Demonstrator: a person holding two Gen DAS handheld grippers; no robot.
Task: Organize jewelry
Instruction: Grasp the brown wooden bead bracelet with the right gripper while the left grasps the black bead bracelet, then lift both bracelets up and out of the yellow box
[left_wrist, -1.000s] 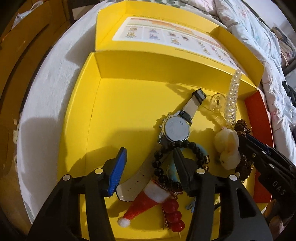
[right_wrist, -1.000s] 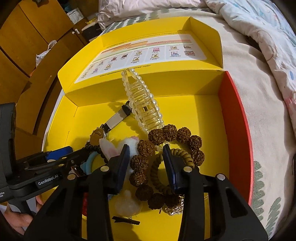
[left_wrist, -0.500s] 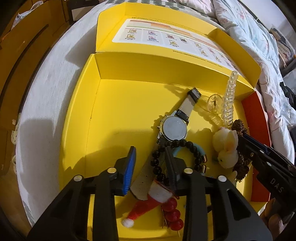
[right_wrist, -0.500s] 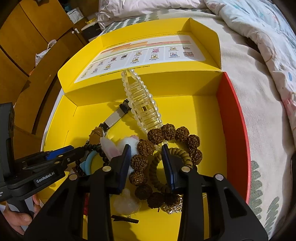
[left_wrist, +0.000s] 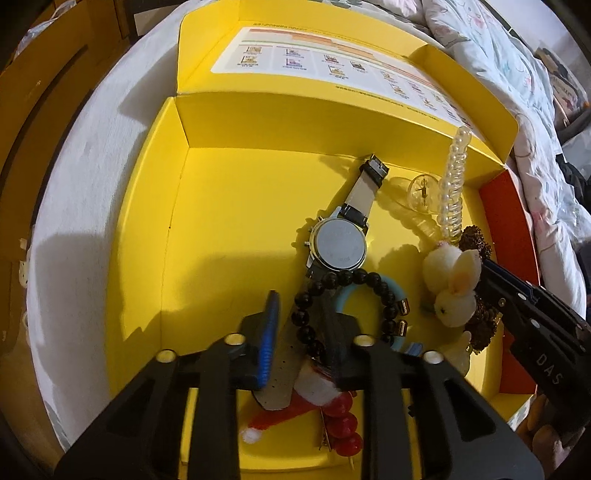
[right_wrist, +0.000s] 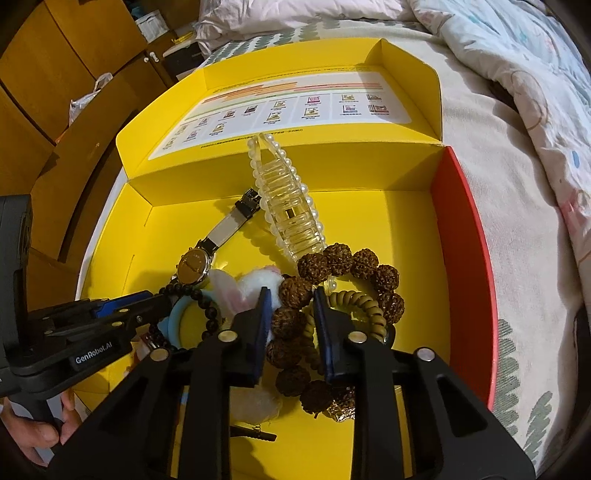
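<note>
Yellow box (right_wrist: 369, 206), lid folded back, resting on a bed (right_wrist: 498, 184); one side wall red. Holds all the jewelry in a loose heap toward its near right part, the far left floor bare.

Contents: wristwatch (left_wrist: 340, 247), face down in the left view, strap running toward the back wall; black bead bracelet (left_wrist: 373, 280) lying over a light-blue ring (left_wrist: 351, 295) and over the watch's near strap; pearl-edged clear hair claw clip (right_wrist: 288, 218) leaning against the back wall; brown seed-bead bracelet (right_wrist: 340, 258) looped over a tan coil hair tie (right_wrist: 365, 306); plush rabbit clip (left_wrist: 454, 288); Santa-hat clip (left_wrist: 306, 391) with red beads (left_wrist: 343, 424).

Left claw (left_wrist: 299, 325): jaws closing over the grey watch strap and the near side of the black bracelet; contact cannot be told. Likely picking one out of the tangle.

Right claw (right_wrist: 290, 325): jaws closing around the brown bracelet's near beads, seemingly touching them, probably to lift it off the coil tie.
</note>
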